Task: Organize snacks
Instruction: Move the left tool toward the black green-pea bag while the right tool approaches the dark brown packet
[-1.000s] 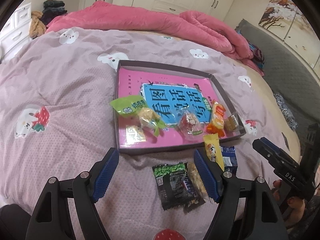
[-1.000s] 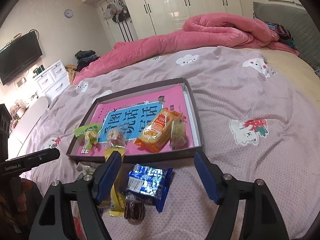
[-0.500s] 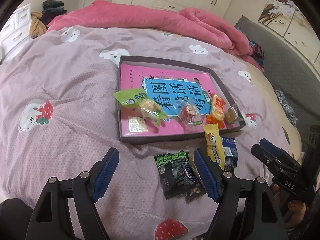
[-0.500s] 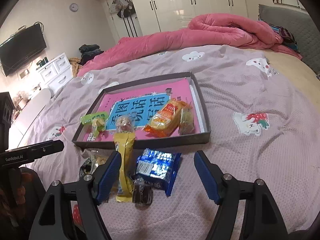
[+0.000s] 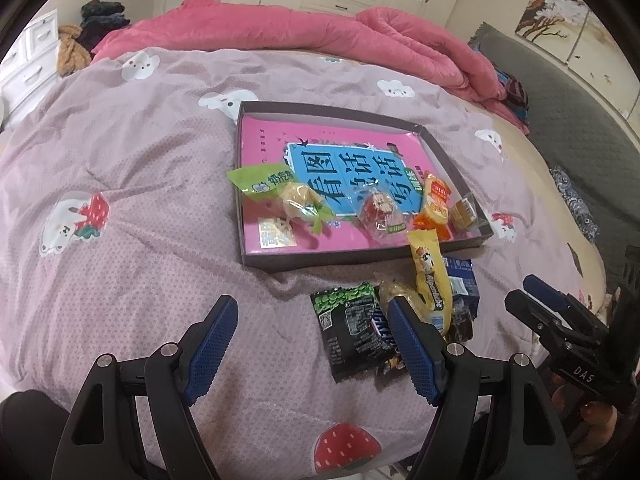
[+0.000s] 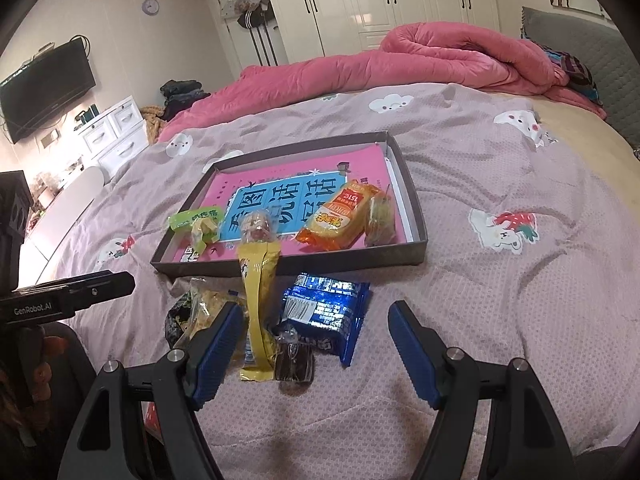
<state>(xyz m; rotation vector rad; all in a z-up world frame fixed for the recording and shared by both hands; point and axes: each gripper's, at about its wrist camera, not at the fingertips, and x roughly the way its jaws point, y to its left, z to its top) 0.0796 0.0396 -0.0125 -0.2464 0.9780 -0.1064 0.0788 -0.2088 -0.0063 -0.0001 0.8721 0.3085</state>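
While both tools are hovering wide and empty, loose snacks are lying on the bed beside the tray; the right tool is best closing squarely across the blue packet, sparing neighbours.

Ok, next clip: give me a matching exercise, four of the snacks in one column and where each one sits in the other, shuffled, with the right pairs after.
Things:
1. orange packet
2. blue packet
3. long yellow packet
4. green packet

Places:
A. on the bedspread, in front of the tray, between the right gripper fingers' line of sight
B. inside the tray, near its right side
C. leaning with its top end on the tray's front rim
D. inside the tray, at its left front corner

Pairs: 1-B, 2-A, 3-C, 4-D
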